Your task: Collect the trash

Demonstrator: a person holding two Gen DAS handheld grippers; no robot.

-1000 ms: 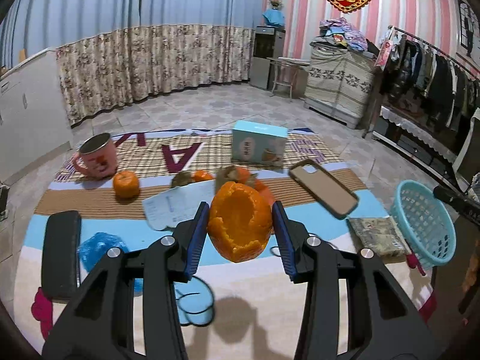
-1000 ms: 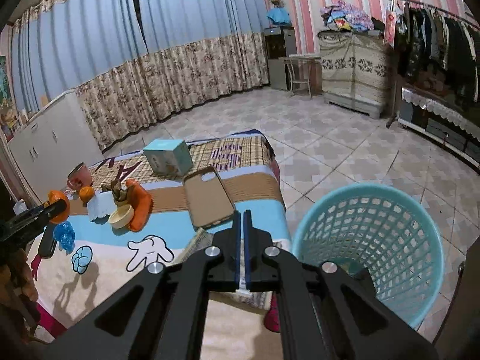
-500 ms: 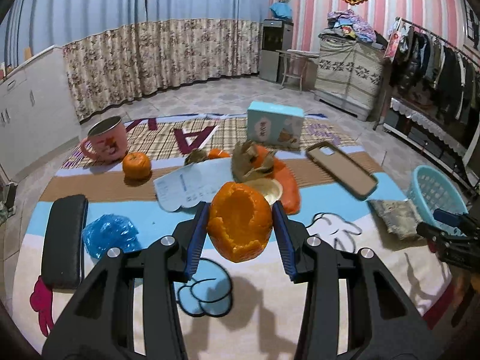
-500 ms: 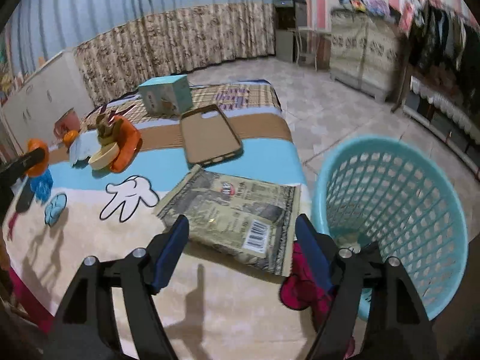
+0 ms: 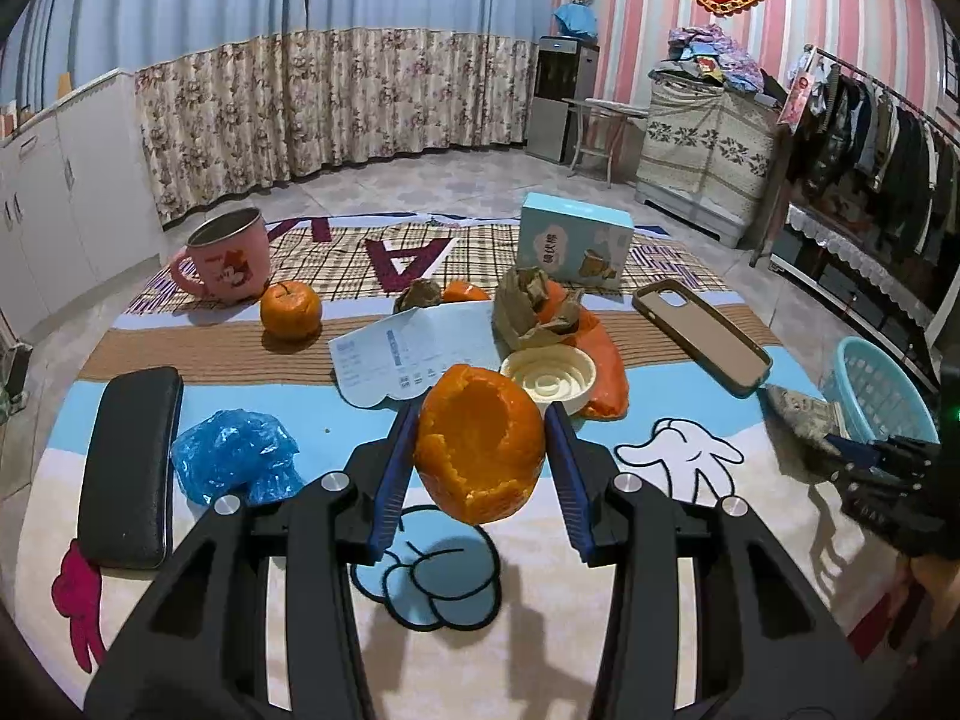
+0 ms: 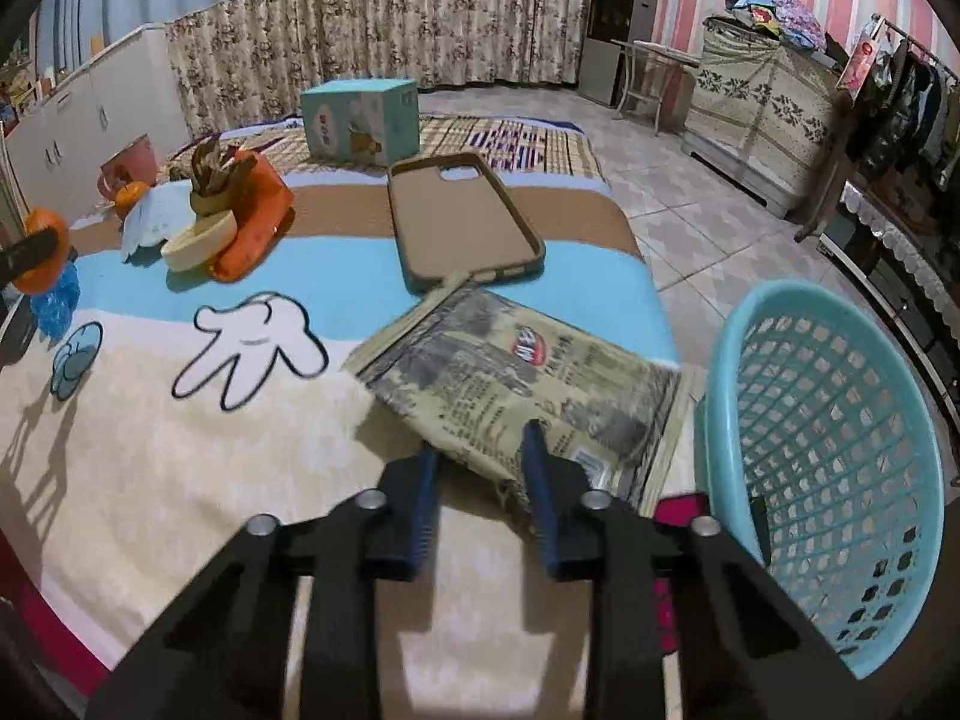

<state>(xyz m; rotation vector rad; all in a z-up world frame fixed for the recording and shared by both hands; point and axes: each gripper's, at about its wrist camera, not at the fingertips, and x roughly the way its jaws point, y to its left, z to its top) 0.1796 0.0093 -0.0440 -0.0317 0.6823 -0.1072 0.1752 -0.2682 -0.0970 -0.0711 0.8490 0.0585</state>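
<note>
My left gripper (image 5: 480,456) pinches the orange peel (image 5: 480,441); my right gripper (image 6: 480,474) is closing on the wrapper (image 6: 528,384) at the blanket's (image 6: 180,450) edge; the basket (image 6: 828,450) looks nearly empty.

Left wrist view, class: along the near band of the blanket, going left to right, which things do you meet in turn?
Black case → blue plastic bag → orange peel held in the left gripper → snack wrapper → teal basket.

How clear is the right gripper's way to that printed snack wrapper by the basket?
Probably clear, yes. The right gripper already straddles the near edge of the snack wrapper, its jaws closing around it. Nothing lies on top of it; the phone case only meets the far corner.
</note>
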